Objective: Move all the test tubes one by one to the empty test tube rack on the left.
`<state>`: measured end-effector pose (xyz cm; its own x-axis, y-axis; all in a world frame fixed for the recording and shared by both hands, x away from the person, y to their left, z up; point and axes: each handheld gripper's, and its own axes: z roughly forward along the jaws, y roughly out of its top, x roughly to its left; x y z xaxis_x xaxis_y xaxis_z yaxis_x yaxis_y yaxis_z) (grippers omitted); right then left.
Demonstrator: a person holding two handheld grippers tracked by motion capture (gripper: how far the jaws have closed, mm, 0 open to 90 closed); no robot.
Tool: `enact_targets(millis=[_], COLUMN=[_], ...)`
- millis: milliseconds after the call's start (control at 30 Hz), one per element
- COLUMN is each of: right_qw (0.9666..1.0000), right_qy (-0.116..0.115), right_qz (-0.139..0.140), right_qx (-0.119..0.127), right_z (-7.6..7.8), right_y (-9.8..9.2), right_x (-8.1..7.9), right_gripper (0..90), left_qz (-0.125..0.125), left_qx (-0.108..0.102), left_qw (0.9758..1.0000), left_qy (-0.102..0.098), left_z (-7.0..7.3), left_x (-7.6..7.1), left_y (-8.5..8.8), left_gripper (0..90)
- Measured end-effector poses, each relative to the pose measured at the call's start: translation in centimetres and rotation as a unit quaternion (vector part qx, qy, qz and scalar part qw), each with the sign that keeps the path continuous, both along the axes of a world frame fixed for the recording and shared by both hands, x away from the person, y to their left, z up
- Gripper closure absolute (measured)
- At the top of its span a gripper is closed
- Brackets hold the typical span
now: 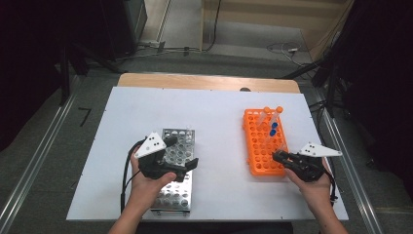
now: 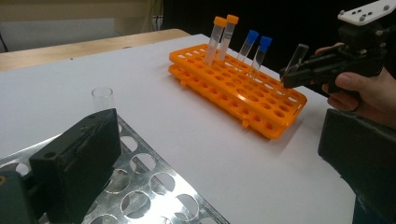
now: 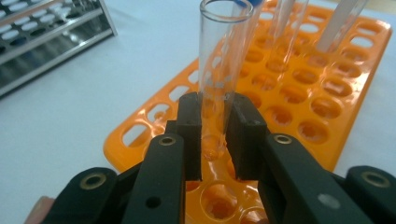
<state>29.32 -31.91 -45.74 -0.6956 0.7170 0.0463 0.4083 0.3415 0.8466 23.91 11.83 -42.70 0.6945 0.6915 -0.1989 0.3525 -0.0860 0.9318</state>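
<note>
Right gripper (image 3: 215,140) is clenched on a clear, uncapped glass test tube (image 3: 219,70), its 2 black jaws pressing the tube's lower part from either side. That tube stands nearly upright, its rounded bottom sitting in a hole near the front edge of the orange plastic tube rack (image 3: 299,93). In the high view the same gripper (image 1: 278,157) is at the near right corner of the orange rack (image 1: 253,141), with the person's right hand (image 1: 314,187) behind it. From the left gripper view the held tube (image 2: 297,56) leans a little, and farther back in the rack stand 2 orange-capped tubes (image 2: 219,37) side by side and 2 blue-capped tubes (image 2: 256,49) just beside them.

Left gripper (image 1: 184,155) hovers over the perforated silver metal rack (image 1: 181,195) on the left side of the white surface (image 1: 214,112), well apart from the orange rack. Its jaws stand wide and released, with nothing between them. A single clear open tube (image 2: 102,99) stands in the metal rack (image 2: 154,186) just behind the left jaw in the left gripper view.
</note>
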Motion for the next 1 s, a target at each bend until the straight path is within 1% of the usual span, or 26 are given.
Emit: enact_targets(millis=[133,200,400,500,667,700,733,767,833,900,967,1000], right_qw=[0.9999,0.9997,0.9983,0.9974,0.9948,0.9948,0.9936,0.9936,0.9916,0.9903,0.989,0.9883], right_qy=[-0.008,-0.005,-0.001,0.004,0.009,0.009,0.011,0.011,0.014,0.018,0.019,0.02], right_qz=[0.009,0.015,0.05,0.067,0.097,0.097,0.108,0.108,0.125,0.136,0.145,0.15], right_qx=[0.01,0.017,0.028,0.028,0.03,0.03,0.029,0.029,0.027,0.025,0.022,0.021], right_z=[0.9,1.1,1.5,1.5,1.5,1.5,1.5,1.5,1.4,1.3,1.2,1.2], right_y=[0.1,0.4,2.1,3.0,4.9,4.9,5.6,5.6,6.7,7.5,8.1,8.5], right_x=[-0.4,-0.7,-1.2,-1.5,-2.1,-2.1,-2.4,-2.4,-2.7,-2.9,-3.1,-3.2], right_gripper=[74.3,74.3,74.4,74.3,74.4,74.4,74.4,74.4,74.4,74.4,74.4,74.4], left_qz=[-0.006,-0.009,-0.022,-0.029,-0.039,-0.042,-0.044,-0.047,-0.055,-0.068,-0.071,-0.079], left_qx=[0.002,0.003,0.001,0.003,0.001,0.0,-0.001,-0.002,-0.002,0.002,0.001,0.002], left_qw=[1.0,1.0,0.9998,0.9996,0.9993,0.9991,0.999,0.9989,0.9985,0.9977,0.9975,0.9969], left_qy=[-0.002,-0.002,-0.001,-0.002,-0.001,-0.001,-0.001,-0.001,-0.002,-0.002,-0.002,-0.002], left_z=[0.2,0.2,0.4,0.5,0.5,0.5,0.5,0.5,0.5,0.5,0.5,0.4], left_x=[-0.1,-0.1,-0.3,-0.3,-0.4,-0.4,-0.4,-0.4,-0.5,-0.6,-0.6,-0.7], left_y=[-0.4,-0.6,-1.5,-2.0,-2.5,-2.7,-2.9,-3.0,-3.4,-4.1,-4.4,-4.8], left_gripper=[0.0,0.0,0.3,1.5,4.2,4.2,6.0,6.0,8.9,10.7,12.9,14.7])
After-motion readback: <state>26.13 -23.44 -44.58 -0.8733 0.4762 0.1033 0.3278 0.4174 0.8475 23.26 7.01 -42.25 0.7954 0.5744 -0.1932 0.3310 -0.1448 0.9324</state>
